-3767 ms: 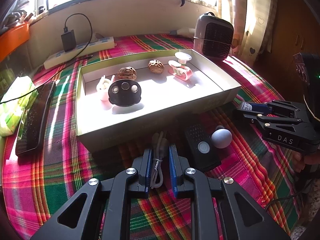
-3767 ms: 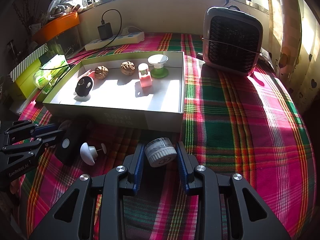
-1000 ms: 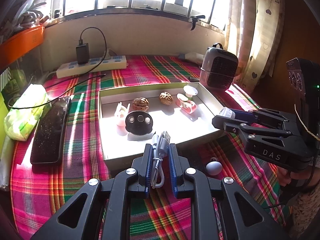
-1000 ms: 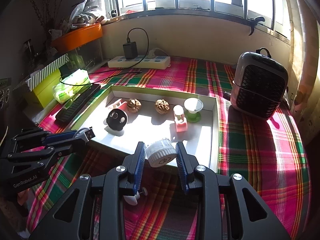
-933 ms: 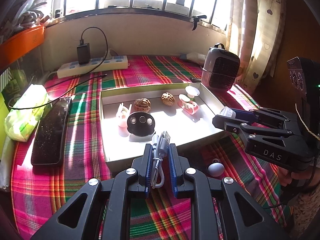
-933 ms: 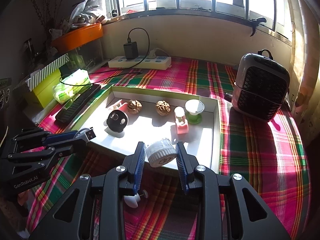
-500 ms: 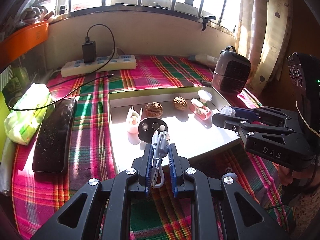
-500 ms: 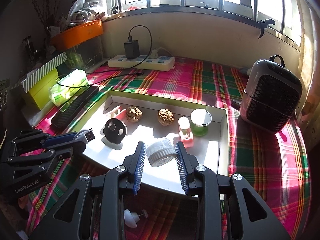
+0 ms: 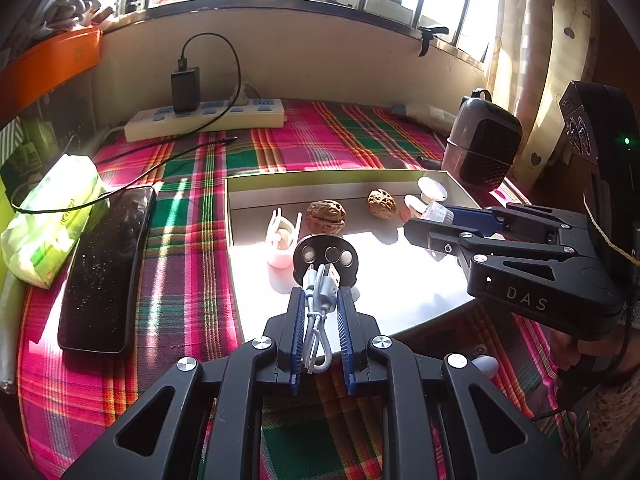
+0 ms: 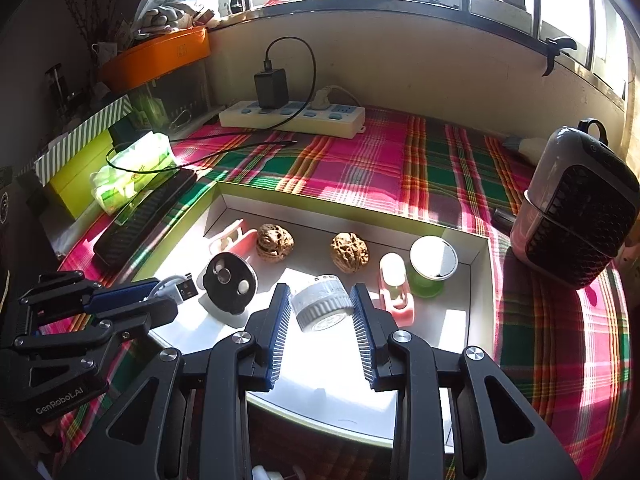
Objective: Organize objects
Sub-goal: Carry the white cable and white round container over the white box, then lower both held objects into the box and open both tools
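The left gripper (image 9: 319, 300) has its fingers pinched narrow on a bundled white USB cable (image 9: 318, 300), above the near edge of the tray (image 10: 320, 200). The right gripper (image 10: 322, 308) clamps a small white-capped jar (image 10: 322, 307) between its fingers, with two walnuts (image 10: 349, 255) ahead.

Woven plaid cloth (image 10: 384, 168) covers the bench. The cardboard tray (image 10: 332, 202) looks matt; two walnuts (image 10: 274, 241) have rough, wrinkled shells. The phone (image 9: 104, 268) is glossy, the small jar (image 10: 322, 303) smooth plastic.
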`<state>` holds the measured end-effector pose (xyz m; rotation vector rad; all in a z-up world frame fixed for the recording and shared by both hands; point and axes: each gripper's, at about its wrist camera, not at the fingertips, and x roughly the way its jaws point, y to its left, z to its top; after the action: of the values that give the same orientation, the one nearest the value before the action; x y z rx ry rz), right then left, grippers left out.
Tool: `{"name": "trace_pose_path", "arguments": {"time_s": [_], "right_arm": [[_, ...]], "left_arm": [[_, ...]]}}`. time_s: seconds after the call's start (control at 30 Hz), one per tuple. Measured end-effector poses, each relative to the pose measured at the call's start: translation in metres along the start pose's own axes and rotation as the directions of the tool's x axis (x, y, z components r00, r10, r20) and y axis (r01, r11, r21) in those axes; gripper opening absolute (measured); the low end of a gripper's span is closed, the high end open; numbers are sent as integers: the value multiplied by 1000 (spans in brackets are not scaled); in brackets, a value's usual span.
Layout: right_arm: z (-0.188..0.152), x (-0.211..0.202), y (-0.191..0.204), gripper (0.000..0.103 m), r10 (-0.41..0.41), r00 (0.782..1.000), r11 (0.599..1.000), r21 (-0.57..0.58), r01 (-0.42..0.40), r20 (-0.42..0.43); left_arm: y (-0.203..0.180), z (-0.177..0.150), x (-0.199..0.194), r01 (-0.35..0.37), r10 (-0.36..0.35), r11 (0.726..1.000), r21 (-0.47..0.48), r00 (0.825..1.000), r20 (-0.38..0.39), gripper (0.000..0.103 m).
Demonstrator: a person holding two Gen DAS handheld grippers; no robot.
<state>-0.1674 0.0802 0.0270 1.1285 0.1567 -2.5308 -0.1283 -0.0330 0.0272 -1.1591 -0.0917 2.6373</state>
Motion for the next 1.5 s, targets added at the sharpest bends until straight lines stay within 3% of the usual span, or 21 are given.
{"name": "trace_pose_path", "arguments": {"time_s": [0.63,1.5], "right_arm": [[11,35,7,32,12,998,1000,-23,-13,-56],[15,46,10,32,16,998,1000,-21,-17,-58]], "left_arm": [[6,4,18,-15,15,1000,-4,1000,-16,15],[6,4,18,-15,15,1000,-3,1000,-16,15]]}}
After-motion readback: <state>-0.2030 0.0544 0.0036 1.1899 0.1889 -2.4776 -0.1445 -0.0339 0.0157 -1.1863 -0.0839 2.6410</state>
